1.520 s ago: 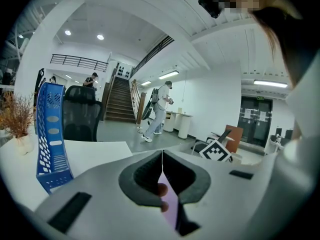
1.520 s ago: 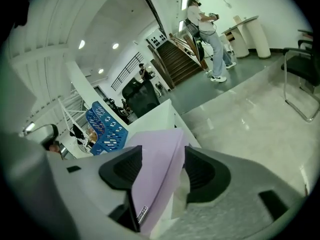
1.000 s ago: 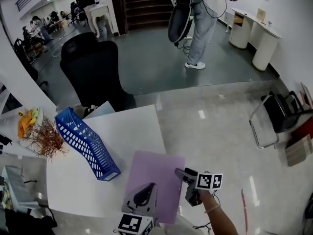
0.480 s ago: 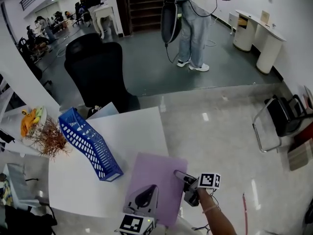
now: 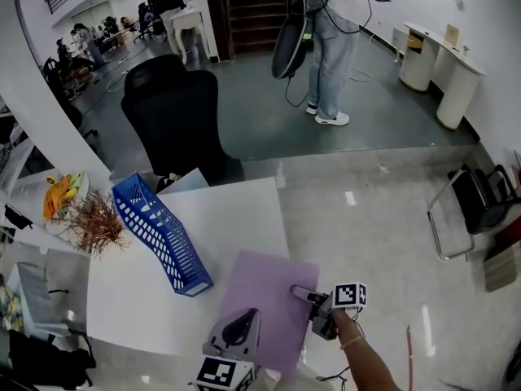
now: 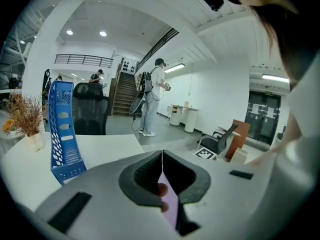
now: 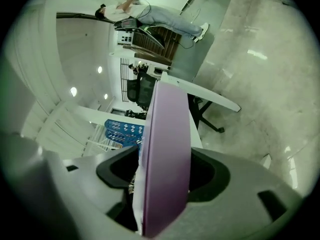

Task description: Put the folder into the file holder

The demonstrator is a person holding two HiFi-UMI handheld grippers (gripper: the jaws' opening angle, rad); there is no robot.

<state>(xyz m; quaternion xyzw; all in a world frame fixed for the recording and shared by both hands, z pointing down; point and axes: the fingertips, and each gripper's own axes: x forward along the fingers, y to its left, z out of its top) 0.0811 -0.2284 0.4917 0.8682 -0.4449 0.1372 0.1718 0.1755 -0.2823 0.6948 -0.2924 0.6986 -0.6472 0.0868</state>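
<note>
Purple folder (image 5: pixel 273 300) overhangs table (image 5: pixel 236 218) corner. Left gripper (image 5: pixel 247 316) clamps near edge, right gripper (image 5: pixel 301 292) clamps right edge; likely two-point hold for stiffness. Blue file holder (image 5: pixel 160 235) ahead-left of left gripper, well apart.

folder (image 5: pixel 267 304): light purple
file holder (image 5: pixel 161 236): blue with small holes
table (image 5: pixel 195 243): white
chair (image 5: pixel 177 125): black

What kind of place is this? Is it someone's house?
Not a house, most likely an office. There's a white desk with a blue file holder, a black office chair, and more people at desks far back near a staircase.
</note>
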